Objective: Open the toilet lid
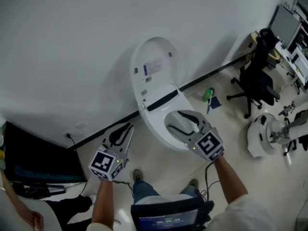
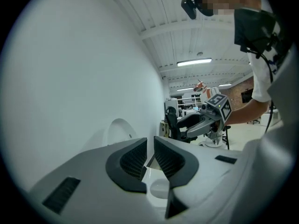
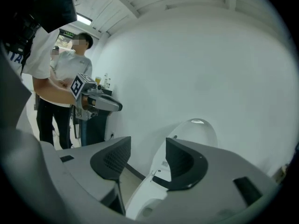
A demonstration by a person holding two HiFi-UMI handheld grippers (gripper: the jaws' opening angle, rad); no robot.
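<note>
The white toilet (image 1: 155, 121) stands against the wall with its lid (image 1: 156, 64) raised upright and leaning back on the wall; the seat is down and the bowl shows. My right gripper (image 1: 182, 122) hovers over the bowl's front, jaws open with nothing between them. In the right gripper view the raised lid (image 3: 197, 130) lies ahead past the right gripper (image 3: 147, 160). My left gripper (image 1: 127, 129) hangs over the floor left of the toilet, its jaws shut on nothing. The left gripper (image 2: 149, 158) points at the wall, with the lid (image 2: 119, 129) ahead of it.
A black office chair (image 1: 257, 76) and a white machine base (image 1: 269, 134) stand to the right. A green bottle (image 1: 208, 95) sits on the floor by the wall. A dark cabinet (image 1: 33, 162) fills the left corner. A person (image 3: 65, 78) stands behind.
</note>
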